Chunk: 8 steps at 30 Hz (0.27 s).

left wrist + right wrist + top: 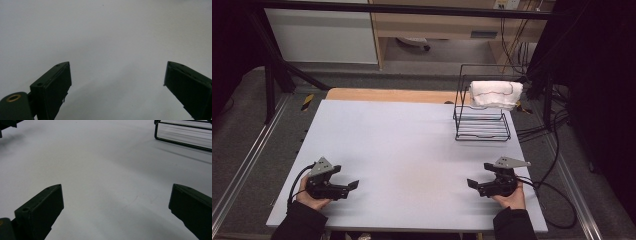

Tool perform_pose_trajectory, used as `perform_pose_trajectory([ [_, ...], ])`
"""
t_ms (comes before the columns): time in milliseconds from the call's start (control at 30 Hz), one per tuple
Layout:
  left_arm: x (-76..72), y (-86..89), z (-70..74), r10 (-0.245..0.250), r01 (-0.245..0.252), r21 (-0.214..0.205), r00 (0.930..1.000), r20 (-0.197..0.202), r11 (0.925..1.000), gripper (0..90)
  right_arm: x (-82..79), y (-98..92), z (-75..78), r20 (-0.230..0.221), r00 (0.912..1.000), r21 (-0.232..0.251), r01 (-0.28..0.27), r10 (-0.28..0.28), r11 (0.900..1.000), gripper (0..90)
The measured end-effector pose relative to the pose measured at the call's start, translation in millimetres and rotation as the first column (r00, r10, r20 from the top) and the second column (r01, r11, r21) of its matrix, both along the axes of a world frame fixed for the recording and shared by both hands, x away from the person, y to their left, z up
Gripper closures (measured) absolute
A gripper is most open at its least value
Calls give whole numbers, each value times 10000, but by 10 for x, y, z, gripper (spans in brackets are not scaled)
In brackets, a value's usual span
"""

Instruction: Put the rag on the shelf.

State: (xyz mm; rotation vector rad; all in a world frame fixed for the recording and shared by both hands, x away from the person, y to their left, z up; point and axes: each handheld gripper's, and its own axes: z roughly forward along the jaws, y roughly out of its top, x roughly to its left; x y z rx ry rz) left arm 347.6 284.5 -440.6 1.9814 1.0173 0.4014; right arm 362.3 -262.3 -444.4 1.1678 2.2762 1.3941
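A black wire rack [482,127] stands at the far right of the white table [412,145], and a folded white cloth [495,93] hangs over its top rail. My left gripper [352,186] rests low at the near left, held by a hand, pointing toward the table's middle. My right gripper [472,184] sits at the near right, pointing left toward it. Both are open with nothing between the jaws. In the left gripper view, the gripper [116,82] faces bare table. In the right gripper view, the gripper [116,205] faces the table, with the rack's base [182,142] at the upper right.
Black cables [552,190] trail off the table's right edge. A wooden strip [387,95] runs along the far edge. Metal frame rails [242,165] flank the table. A wide stretch of bare tabletop lies between the two grippers.
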Motion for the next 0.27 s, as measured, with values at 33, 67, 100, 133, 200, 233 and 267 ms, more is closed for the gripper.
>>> perform_pose_trajectory([
  [33, 2, 8, -1, 15, -15, 28, 10000, -33, 10000, 71, -2, -5, -6, 9, 10000, 4, -5, 5, 10000, 3],
  [67, 1, 11, -1, 22, -22, 14, 10000, -54, 10000, 71, -5, -10, -15, -45, 10000, -36, -9, 8, 10000, 3],
  [100, -1, 8, -1, -1, 1, -4, 10000, -37, 10000, 71, -10, -11, -25, -106, 9999, -56, 24, -25, 10000, 3],
  [133, -4, 4, -1, -41, 41, -7, 10000, -39, 10000, 71, -9, -15, -36, -88, 10000, -81, -2, 1, 10000, 3],
  [200, -5, -3, -3, -60, 60, -9, 10000, -23, 10000, 71, -14, -14, -40, -191, 9998, -123, -15, 13, 9999, 3],
  [233, -4, -3, -5, -79, 79, -18, 10000, -47, 10000, 71, -15, -12, -41, -159, 9999, -91, -21, 19, 10000, 3],
  [267, -3, -2, -9, -65, 64, -18, 10000, -72, 10000, 71, -16, -12, -40, -158, 9999, -46, -42, 42, 10000, 3],
])
